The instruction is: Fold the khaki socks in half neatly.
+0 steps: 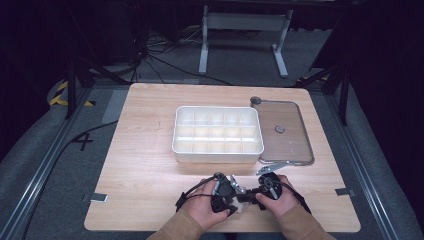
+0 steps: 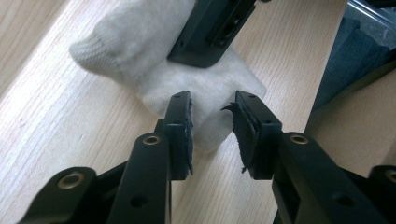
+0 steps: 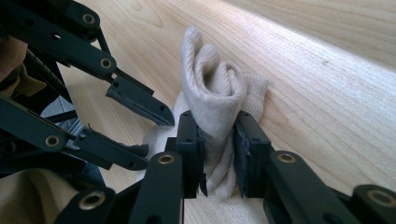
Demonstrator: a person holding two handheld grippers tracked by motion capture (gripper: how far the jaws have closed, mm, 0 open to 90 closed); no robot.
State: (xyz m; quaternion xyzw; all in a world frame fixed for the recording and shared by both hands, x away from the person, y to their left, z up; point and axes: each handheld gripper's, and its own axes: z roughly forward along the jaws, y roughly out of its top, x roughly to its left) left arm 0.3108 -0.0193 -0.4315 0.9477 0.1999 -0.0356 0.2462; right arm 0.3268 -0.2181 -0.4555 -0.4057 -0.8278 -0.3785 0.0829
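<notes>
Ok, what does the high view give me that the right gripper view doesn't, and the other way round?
High view alone: the white divided tray, the clear lid beside it, and both hands at the table's near edge. Right gripper view alone: the right gripper clamped on a rolled cream sock, with the left gripper open next to the roll. Shared: the wooden table and both grippers close together.

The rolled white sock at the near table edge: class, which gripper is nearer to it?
Right. The right gripper has its fingers clamped on the sock. The left gripper stands beside it, fingers parted, the sock's end just beyond their tips.
</notes>
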